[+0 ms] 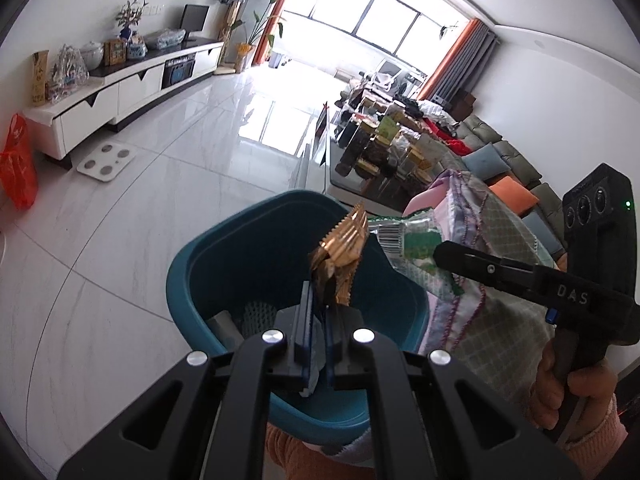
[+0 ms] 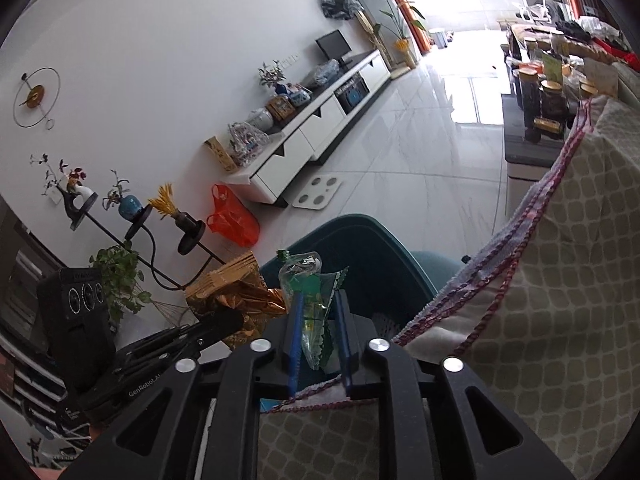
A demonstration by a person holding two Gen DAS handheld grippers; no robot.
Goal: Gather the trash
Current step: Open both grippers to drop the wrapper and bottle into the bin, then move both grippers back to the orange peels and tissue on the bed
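— Where's the trash?
— Left tongs (image 1: 320,300) clamp a gold wrapper (image 1: 340,248) above the teal bin (image 1: 208,264); right tongs (image 2: 318,312), slightly apart, loosely flank a green wrapper (image 2: 312,280) over it.

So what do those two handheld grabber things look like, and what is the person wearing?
Both are matte black plastic pistol-grip tools. The right gripper carries white lettering on its body, a small blue button and a boxy top with three round lenses and a green light. The left gripper has blue-lined jaws and silver bolts. A pink knitted sleeve covers the wrist.
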